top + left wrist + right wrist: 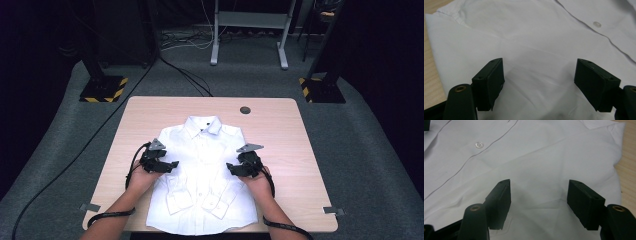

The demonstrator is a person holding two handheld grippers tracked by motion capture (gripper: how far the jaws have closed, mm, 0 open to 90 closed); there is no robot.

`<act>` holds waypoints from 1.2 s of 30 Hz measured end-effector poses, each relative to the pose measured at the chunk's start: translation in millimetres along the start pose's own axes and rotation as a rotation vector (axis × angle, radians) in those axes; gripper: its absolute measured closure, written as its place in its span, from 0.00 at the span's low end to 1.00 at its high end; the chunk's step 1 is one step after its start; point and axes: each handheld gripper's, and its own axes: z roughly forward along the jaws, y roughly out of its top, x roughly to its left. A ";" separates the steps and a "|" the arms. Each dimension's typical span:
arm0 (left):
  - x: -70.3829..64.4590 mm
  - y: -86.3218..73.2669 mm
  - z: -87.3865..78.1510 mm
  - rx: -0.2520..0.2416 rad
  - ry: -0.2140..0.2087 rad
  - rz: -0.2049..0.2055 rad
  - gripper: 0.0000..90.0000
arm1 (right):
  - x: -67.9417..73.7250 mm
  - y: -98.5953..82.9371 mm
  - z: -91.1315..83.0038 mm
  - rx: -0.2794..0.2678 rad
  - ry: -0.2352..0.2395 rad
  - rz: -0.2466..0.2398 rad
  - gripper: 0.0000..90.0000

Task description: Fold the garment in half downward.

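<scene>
A white button-up shirt point(202, 150) lies flat on the wooden table point(280, 130), collar at the far side, both sleeves folded in across the front. My left gripper point(170, 165) hovers over the shirt's left side with its jaws wide apart and nothing between them; beneath it lies plain white cloth point(536, 57) and a button point(596, 24). My right gripper point(231, 169) sits over the shirt's right side, also open and empty, above white cloth point(539, 170) with a button point(479, 144) on the placket.
A round cable hole point(245, 110) sits in the table's far edge. Bare wood shows left and right of the shirt. Behind the table, on grey carpet, stand two stands with yellow-black striped bases point(103, 89) and a white frame point(250, 30).
</scene>
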 end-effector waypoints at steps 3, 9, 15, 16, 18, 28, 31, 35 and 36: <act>1.2 -1.8 4.0 0.009 0.001 -0.005 0.26 | -1.9 1.1 4.7 0.008 -0.005 -0.011 0.39; 0.8 -5.9 4.6 -0.008 0.002 0.001 0.26 | 0.0 -4.3 10.0 0.023 -0.008 -0.035 0.40; -3.1 -8.5 1.7 0.005 -0.001 0.029 0.26 | 3.7 -10.2 9.7 0.022 0.012 -0.049 0.42; -4.1 -9.5 0.2 0.009 -0.004 0.037 0.26 | 3.9 -11.1 9.1 0.019 0.013 -0.052 0.42; -5.1 -11.0 -1.8 0.015 -0.011 0.046 0.27 | 5.5 -13.0 7.2 0.019 0.019 -0.055 0.42; 5.0 -3.0 -10.3 -0.007 -0.008 0.000 0.30 | 3.8 -1.9 -3.3 0.016 0.038 -0.060 0.45; 10.6 2.9 -10.5 -0.015 0.007 -0.025 0.30 | -0.5 6.8 -6.0 0.007 0.027 -0.067 0.47; 16.2 6.6 -5.5 0.005 0.015 -0.045 0.30 | -5.8 14.8 -5.1 0.008 0.004 -0.072 0.49; 16.5 6.8 -3.7 0.009 0.019 -0.045 0.30 | -7.6 16.0 -4.0 0.013 -0.003 -0.071 0.49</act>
